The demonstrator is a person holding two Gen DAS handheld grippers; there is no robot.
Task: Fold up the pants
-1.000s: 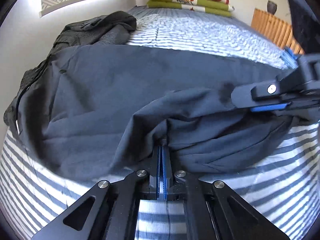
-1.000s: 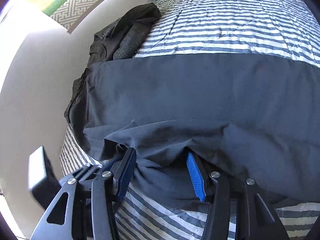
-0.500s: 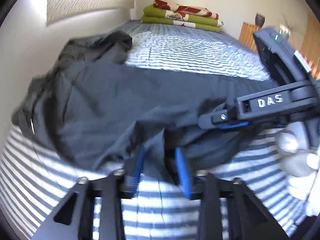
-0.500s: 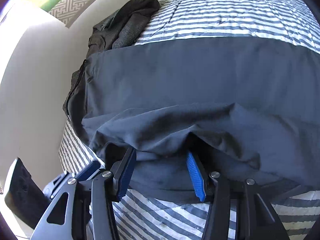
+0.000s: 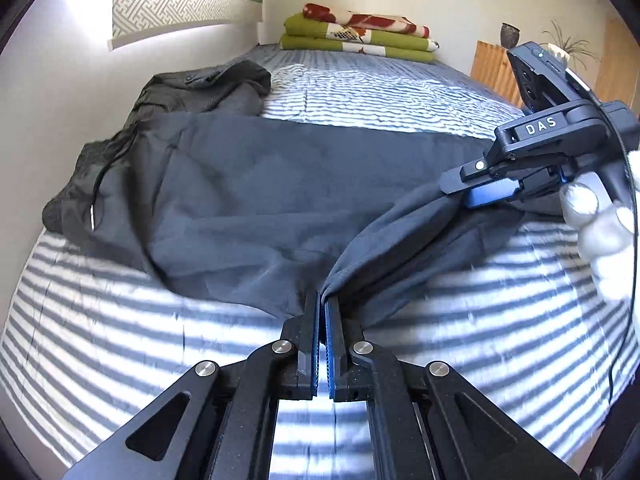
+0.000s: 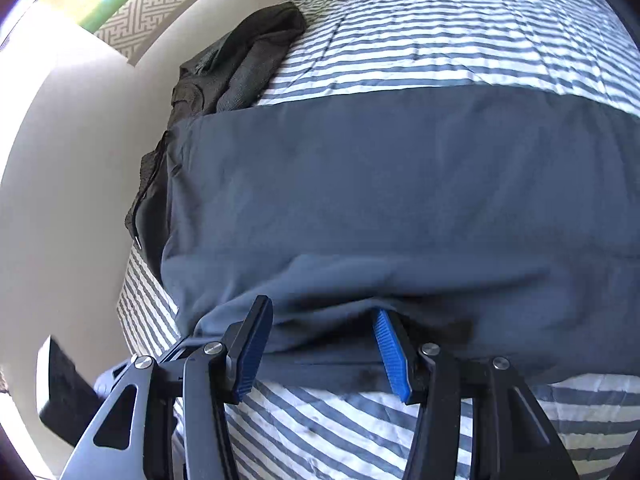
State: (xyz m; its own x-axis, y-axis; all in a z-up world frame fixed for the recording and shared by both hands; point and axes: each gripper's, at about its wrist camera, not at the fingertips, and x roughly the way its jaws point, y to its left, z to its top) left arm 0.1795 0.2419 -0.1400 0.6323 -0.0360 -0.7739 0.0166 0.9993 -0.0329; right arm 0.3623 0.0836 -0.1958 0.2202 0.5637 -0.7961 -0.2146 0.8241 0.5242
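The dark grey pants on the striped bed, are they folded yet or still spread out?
Mostly spread: the dark grey pants lie flat across the striped bed, only the near edge lifted.

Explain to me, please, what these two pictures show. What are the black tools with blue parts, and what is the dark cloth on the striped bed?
No robot is here: a person holds a black two-finger gripper in each hand, with a camera on each looking along its fingers. One picture comes from the left gripper, the other from the right gripper. Dark grey-blue cloth pants lie across a bed with a blue-and-white striped cover. The left gripper is shut on the pants' near edge. The right gripper's blue pads stand apart around a bunch of that edge; a firm grip I cannot confirm. A crumpled black garment lies by the wall.
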